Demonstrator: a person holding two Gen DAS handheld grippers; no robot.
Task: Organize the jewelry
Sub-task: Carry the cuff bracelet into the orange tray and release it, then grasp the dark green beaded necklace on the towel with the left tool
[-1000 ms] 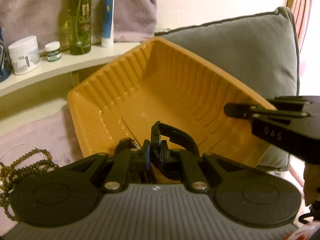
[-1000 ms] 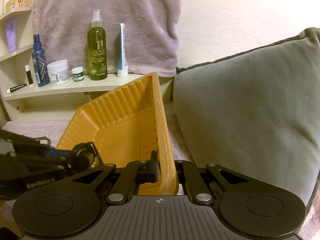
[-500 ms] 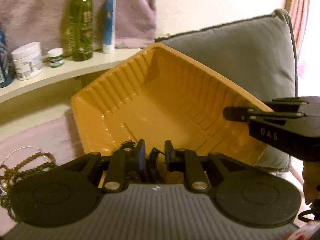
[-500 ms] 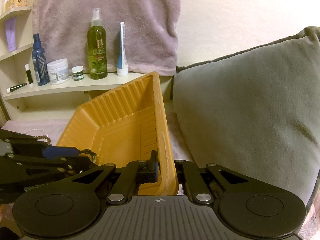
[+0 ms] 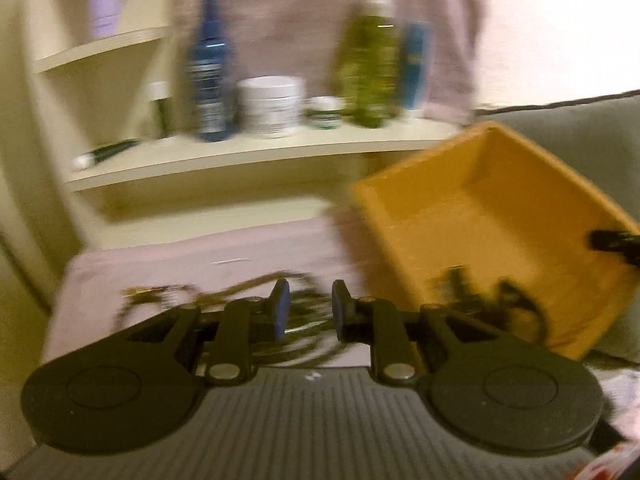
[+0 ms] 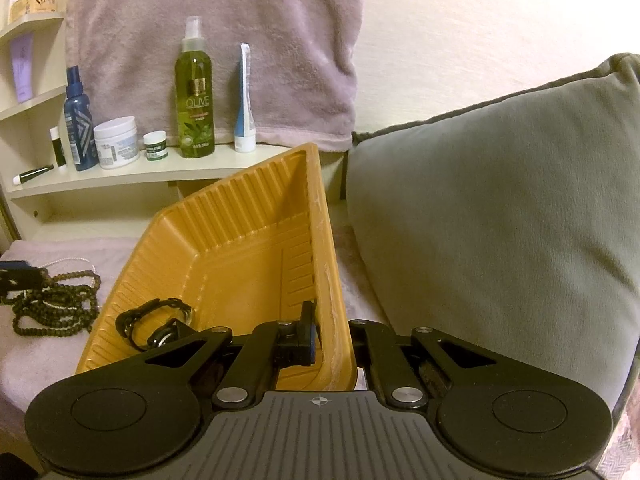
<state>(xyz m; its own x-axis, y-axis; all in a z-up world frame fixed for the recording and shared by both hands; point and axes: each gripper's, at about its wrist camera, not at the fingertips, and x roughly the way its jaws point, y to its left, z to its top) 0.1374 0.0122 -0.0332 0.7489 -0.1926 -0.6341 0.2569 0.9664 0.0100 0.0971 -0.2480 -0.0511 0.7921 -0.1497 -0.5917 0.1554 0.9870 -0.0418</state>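
Rightward of the right gripper's [image 6: 334, 354] jaws stands a grey cushion [image 6: 496, 216]; those jaws are clamped on the near wall of the tilted orange tray [image 6: 240, 256]; left of them, inside the tray, lies a black watch [image 6: 156, 322]; the left gripper's [image 5: 307, 314] jaws have just been opening and stand narrowly apart with nothing between them; just ahead of them, blurred, seems to lie the bead necklace pile [image 6: 56, 304] on the pink cloth [image 5: 200, 256].
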